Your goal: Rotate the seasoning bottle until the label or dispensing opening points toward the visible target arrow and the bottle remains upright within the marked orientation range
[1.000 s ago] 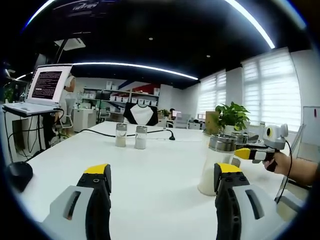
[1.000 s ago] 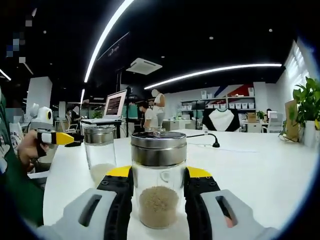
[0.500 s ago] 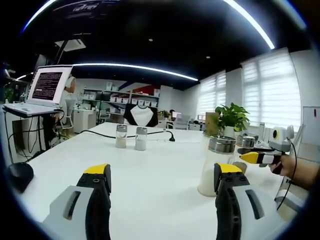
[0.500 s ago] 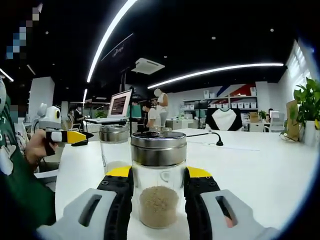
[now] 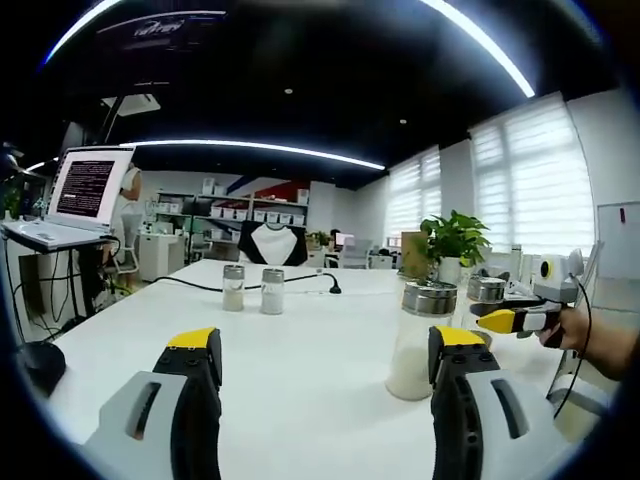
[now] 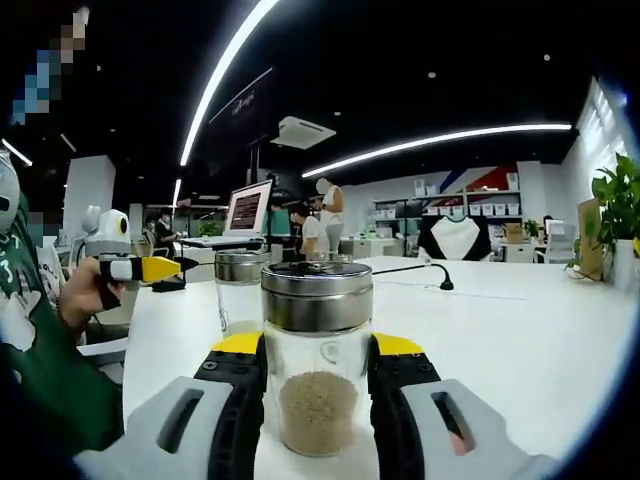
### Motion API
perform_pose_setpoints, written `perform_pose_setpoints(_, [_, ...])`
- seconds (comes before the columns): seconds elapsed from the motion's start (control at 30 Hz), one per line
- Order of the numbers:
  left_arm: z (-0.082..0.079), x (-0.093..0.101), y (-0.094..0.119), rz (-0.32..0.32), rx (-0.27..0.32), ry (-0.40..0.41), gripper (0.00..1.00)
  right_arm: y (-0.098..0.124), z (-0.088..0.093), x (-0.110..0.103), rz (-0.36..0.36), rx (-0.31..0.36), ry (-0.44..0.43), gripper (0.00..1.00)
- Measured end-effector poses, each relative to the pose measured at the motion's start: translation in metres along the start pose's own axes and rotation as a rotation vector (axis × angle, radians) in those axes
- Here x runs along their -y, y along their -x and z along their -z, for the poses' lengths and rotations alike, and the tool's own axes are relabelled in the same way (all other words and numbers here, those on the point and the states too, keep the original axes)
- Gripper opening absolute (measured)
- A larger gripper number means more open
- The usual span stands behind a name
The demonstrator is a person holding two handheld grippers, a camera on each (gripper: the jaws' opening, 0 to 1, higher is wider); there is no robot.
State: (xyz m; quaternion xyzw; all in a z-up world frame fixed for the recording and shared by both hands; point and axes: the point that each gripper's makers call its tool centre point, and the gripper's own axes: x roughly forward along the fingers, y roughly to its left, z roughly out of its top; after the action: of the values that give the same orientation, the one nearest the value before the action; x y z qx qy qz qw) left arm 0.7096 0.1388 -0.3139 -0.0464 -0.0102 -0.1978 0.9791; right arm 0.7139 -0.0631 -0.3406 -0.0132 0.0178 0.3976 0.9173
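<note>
A glass seasoning bottle [image 6: 317,370] with a metal lid and brown grains stands upright between the jaws of my right gripper [image 6: 317,346], which is shut on it. In the left gripper view, that bottle's lid [image 5: 487,289] shows beside the right gripper [image 5: 512,319], held by a hand at the far right. A second lidded bottle [image 5: 415,341] holding white powder stands on the white table [image 5: 300,370] close to my left gripper's right jaw. My left gripper [image 5: 325,345] is open with nothing in it. The same white-powder bottle [image 6: 240,291] and the left gripper [image 6: 140,268] show behind and to the left in the right gripper view.
Two small shakers [image 5: 251,289] stand mid-table by a black cable [image 5: 300,285]. A laptop [image 5: 80,195] sits raised at the left, and a potted plant [image 5: 452,240] stands at the far right. A dark round object [image 5: 30,365] lies near the left edge. People [image 6: 325,215] stand in the background.
In the right gripper view the white-powder bottle and background slid right behind the held bottle as the view turned. The left gripper view shifted slightly; its jaws stay open.
</note>
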Motion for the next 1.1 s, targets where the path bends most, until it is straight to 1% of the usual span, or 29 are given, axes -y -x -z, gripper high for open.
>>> perform_pose_setpoints(0.23, [0.0003,-0.0005,-0.0016,-0.001,-0.005,-0.017,0.89,0.0001,-0.0006,0.0003,-0.002,0.012,-0.003,0.38])
perform_pose_setpoints(0.37, [0.0003,0.0001,-0.0027,0.003,-0.010,-0.023,0.89,-0.0005,-0.0011,0.0017,0.002,0.002,-0.006,0.38])
perform_pose_setpoints(0.5, [-0.0026,0.0025,-0.0021,0.008,0.001,-0.032,0.90,-0.0007,-0.0010,0.0034,0.007,-0.005,-0.007,0.38])
perform_pose_setpoints(0.9, [0.0007,0.0016,-0.0027,0.006,-0.007,-0.021,0.90,-0.0013,-0.0013,0.0072,0.009,-0.006,-0.007,0.38])
perform_pose_setpoints(1.1, [0.0036,-0.0005,-0.0026,-0.001,-0.016,-0.007,0.89,-0.0016,-0.0013,0.0087,0.023,-0.015,-0.008,0.38])
